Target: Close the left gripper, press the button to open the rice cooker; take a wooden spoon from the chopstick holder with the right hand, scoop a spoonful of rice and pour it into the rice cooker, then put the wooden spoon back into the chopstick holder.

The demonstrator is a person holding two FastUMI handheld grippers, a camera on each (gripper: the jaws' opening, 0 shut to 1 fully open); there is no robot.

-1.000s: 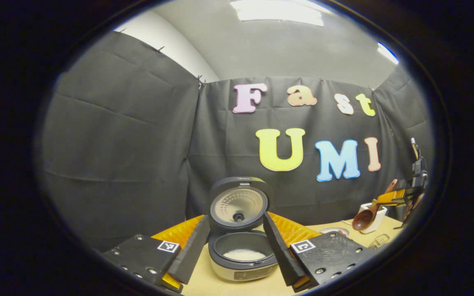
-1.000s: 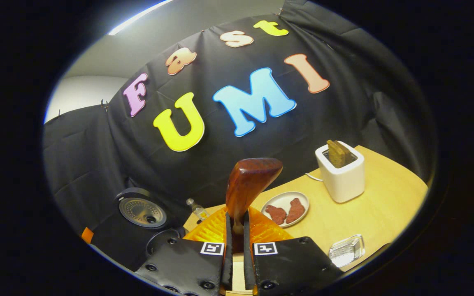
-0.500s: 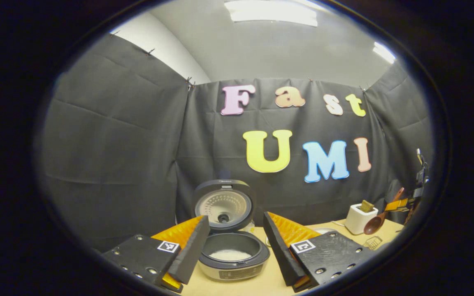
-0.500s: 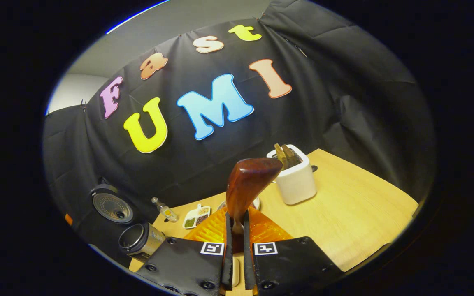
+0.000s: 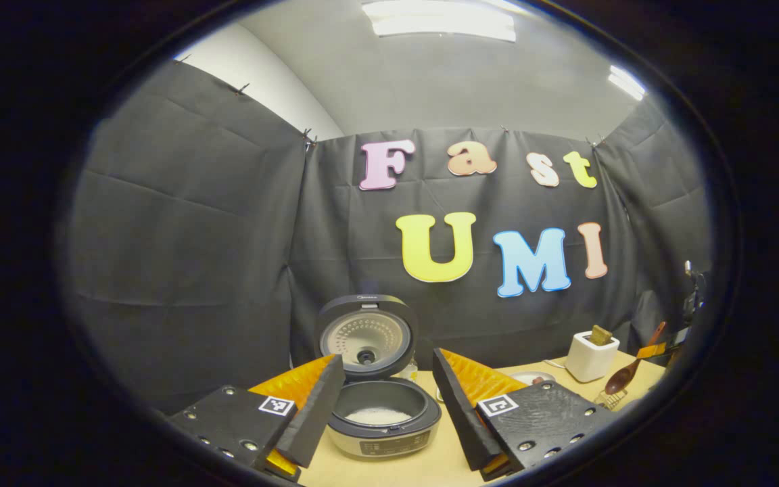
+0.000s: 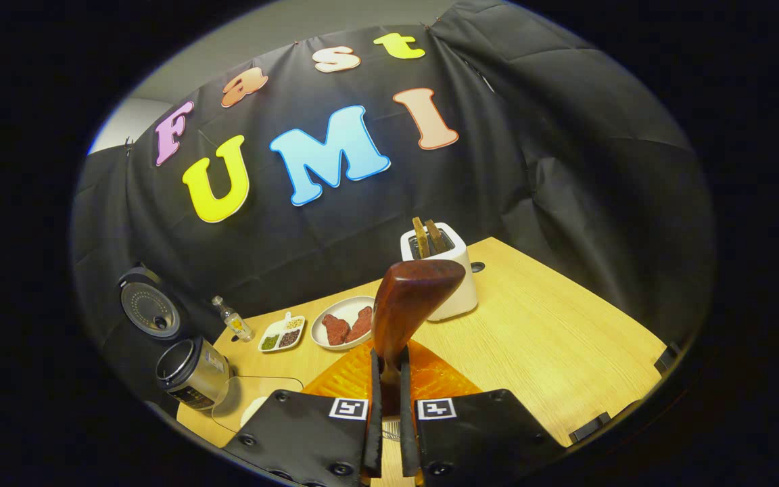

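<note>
Right hand-held gripper (image 6: 389,423) clamps wooden spoon (image 6: 408,304) upright; left hand-held gripper (image 5: 383,406) wide, level.

Left gripper (image 5: 383,406) gapes before the lid-up rice cooker (image 5: 379,406), rice inside

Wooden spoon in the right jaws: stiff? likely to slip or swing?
Probably stiff: the wooden spoon stands straight up from the right gripper without sagging. Its glossy surface hints it could slip. The wide bowl sits above the narrow grip, so it may pivot if jolted.
</note>
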